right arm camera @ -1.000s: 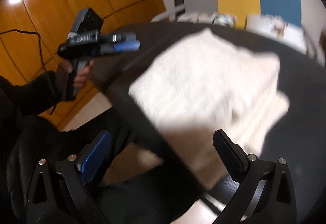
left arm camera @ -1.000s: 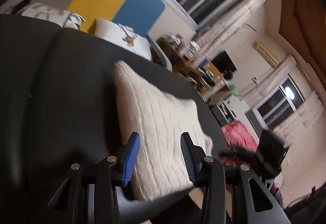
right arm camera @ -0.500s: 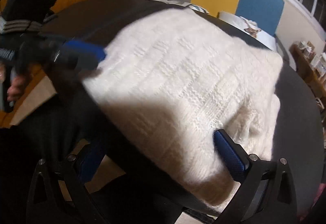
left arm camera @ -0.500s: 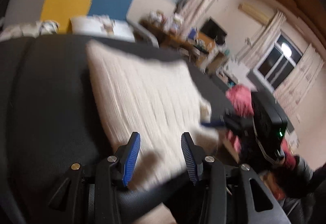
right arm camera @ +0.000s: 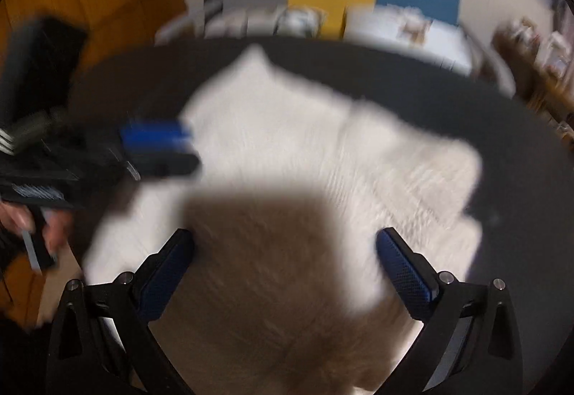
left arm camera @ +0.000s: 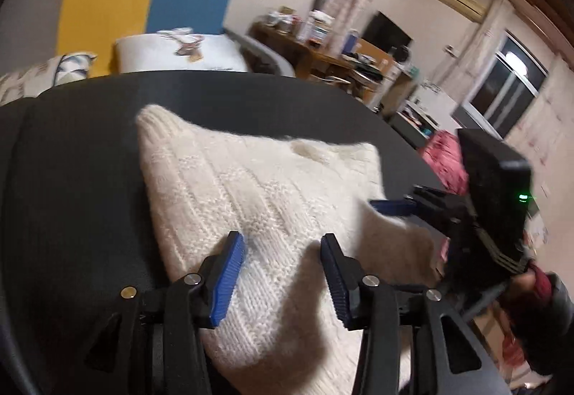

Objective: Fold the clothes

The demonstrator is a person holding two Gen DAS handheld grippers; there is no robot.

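Sweater (left arm camera: pixel 258 201) folded, left tool (left arm camera: pixel 283 273) opening, empty

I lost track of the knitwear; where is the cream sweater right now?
The cream sweater lies folded on the dark round table, centred in both wrist views, near the table's front edge, below the open left gripper and right gripper.

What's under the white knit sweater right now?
The white knit sweater lies folded on a dark round table, which shows around its far and side edges. Whatever sits directly beneath the knit, including any tucked sleeves or layers, is covered and cannot be seen.
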